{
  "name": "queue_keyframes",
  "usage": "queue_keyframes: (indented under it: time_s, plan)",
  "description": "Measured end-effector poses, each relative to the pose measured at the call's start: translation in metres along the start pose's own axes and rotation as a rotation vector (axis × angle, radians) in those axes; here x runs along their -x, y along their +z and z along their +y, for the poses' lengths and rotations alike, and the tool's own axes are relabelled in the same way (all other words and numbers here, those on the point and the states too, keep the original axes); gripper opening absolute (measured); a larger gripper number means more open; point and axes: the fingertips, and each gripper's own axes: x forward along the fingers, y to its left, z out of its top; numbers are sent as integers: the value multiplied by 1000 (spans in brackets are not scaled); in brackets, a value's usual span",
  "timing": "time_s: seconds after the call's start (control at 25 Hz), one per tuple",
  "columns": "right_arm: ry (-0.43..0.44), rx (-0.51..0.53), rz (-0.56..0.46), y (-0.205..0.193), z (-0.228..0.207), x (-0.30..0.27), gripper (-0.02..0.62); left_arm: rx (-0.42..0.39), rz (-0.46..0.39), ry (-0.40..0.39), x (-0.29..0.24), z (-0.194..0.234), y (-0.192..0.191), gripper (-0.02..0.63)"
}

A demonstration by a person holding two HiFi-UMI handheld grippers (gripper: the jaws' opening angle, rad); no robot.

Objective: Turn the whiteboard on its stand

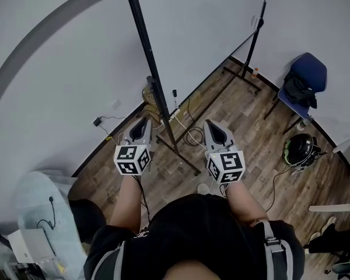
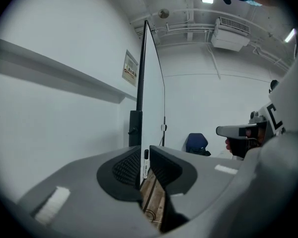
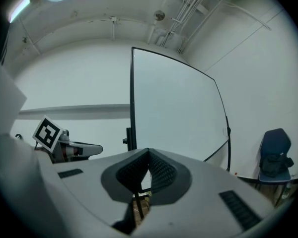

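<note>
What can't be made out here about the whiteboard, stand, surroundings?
- Top of the whiteboard: cut off by the head view's upper edge.
- The stand base: mostly hidden behind the left gripper and right gripper in their own views.
- The clamp on the stand's post: too small and dark in the left gripper view to tell if locked.
- The wall sign: print too small to read, left gripper view.

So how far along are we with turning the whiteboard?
Nothing looks done yet: the whiteboard shows edge-on in the head view, on its stand, untouched. In hand: the left gripper, jaws slightly apart, and the right gripper, jaws together, are both empty and short of it. Left: grip the whiteboard and swing it round.
</note>
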Motion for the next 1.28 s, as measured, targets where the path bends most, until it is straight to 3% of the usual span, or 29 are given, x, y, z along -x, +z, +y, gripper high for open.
queue_keyframes:
  time_s: [0.12, 0.48, 0.72, 1.08, 1.28]
  plan:
    - [-7, -8, 9, -4, -12, 0, 3, -10, 11, 5, -20, 5, -2, 97]
    - [-6, -19, 13, -4, -34, -6, 5, 15, 37, 38, -71, 19, -5, 153]
    - [-21, -16, 4, 3, -53, -11, 3, 9, 97, 110, -97, 24, -13, 161]
    - [0, -2, -13, 15, -75, -15, 3, 32, 123, 249, -117, 34, -11, 156]
    - [29, 8, -16, 16, -75, -20, 3, 39, 101, 277, -114, 33, -12, 147]
